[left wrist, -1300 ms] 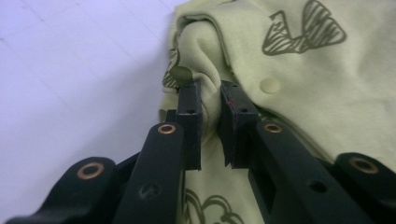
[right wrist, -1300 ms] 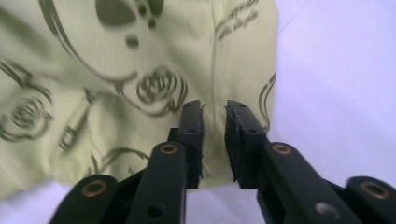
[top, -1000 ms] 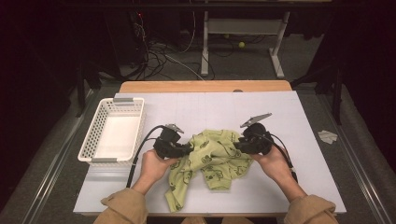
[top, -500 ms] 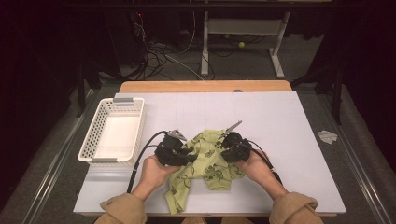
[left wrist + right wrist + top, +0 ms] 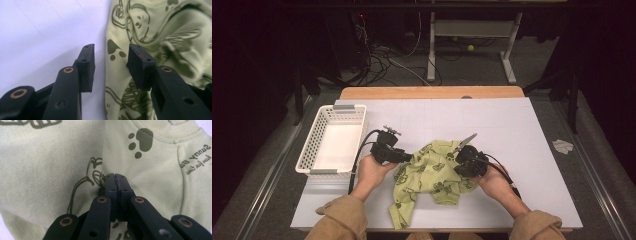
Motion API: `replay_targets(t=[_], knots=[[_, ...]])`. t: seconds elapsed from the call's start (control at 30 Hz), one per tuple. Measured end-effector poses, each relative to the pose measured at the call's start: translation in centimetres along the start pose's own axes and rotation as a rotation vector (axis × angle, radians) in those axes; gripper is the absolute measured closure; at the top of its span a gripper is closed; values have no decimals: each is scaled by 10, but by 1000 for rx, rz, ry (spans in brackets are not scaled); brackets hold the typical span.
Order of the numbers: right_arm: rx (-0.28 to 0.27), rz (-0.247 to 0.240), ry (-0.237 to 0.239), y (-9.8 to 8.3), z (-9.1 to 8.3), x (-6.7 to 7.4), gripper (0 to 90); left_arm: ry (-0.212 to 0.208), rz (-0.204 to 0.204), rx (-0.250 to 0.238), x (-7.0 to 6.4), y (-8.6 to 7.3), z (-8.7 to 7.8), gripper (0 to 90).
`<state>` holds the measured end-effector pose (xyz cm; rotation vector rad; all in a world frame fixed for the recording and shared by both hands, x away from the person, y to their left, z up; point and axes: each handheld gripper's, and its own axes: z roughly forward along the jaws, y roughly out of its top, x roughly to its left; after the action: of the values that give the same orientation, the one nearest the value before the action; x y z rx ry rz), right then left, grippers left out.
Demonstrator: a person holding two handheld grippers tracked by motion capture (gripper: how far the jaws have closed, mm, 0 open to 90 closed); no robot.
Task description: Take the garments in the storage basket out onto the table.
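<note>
Between the right tool's [image 5: 115,178] pressed-together jaws sits a fold of the green printed shirt [image 5: 432,172]; the left tool [image 5: 111,56], jaws just spreading, straddles its edge untouching.

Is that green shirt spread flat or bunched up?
Bunched up. The green shirt lies in rumpled folds on the table, one part trailing toward the near edge.

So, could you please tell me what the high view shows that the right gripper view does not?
High view alone: the white basket, the left gripper at the garment's edge, the person's sleeves and the table. Right gripper view alone: a paw print and small lettering. Both: the green garment and the right gripper, jaws together over the cloth.
</note>
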<state>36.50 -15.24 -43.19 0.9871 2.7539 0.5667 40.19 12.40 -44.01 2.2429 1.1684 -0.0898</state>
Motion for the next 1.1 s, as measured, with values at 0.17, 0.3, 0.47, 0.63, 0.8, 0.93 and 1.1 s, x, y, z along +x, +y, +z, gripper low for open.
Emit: replay_targets(t=[0.17,0.3,0.47,0.63,0.8,0.93,1.1], knots=[[0,-2,-1,1,1,-1,900,-31,10,74,-5,3,19,612],[-2,-4,-11,0,1,0,900,-23,33,121,-10,7,23,795],[-20,-5,-22,2,0,-1,900,40,61,40,-12,26,0,832],[-99,10,-67,9,-9,-7,900,192,107,-72,-15,47,-29,832],[-151,8,-92,19,-11,-7,900,258,113,-122,-11,54,-39,826],[-137,9,-93,23,-4,-6,900,188,113,2,-8,51,-22,783],[-68,4,-79,21,8,-7,900,137,121,70,-6,42,-4,693]])
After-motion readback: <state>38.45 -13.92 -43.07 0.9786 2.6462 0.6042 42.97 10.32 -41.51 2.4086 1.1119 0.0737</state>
